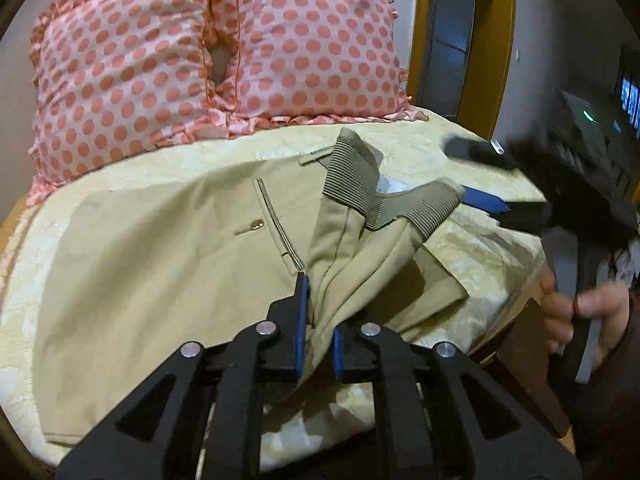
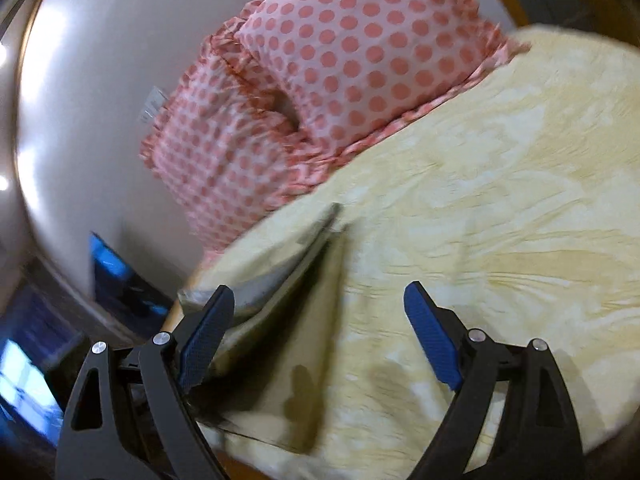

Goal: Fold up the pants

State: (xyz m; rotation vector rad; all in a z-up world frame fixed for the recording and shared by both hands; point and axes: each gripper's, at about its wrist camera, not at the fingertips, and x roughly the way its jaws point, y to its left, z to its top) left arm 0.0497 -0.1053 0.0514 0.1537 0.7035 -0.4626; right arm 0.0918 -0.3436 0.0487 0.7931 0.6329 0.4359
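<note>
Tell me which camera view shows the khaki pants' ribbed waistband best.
The left wrist view. There the khaki pants lie spread on the pale yellow bedspread, the ribbed waistband lifted and sharp, fabric pinched in the left gripper. The right wrist view is blurred and shows only a folded khaki edge beside the open right gripper, no waistband.

Both wrist views sit low and close over the bed (image 1: 400, 140) (image 2: 500, 200), facing its head; both share the polka-dot pillows (image 1: 132, 80) (image 2: 352, 48).
</note>
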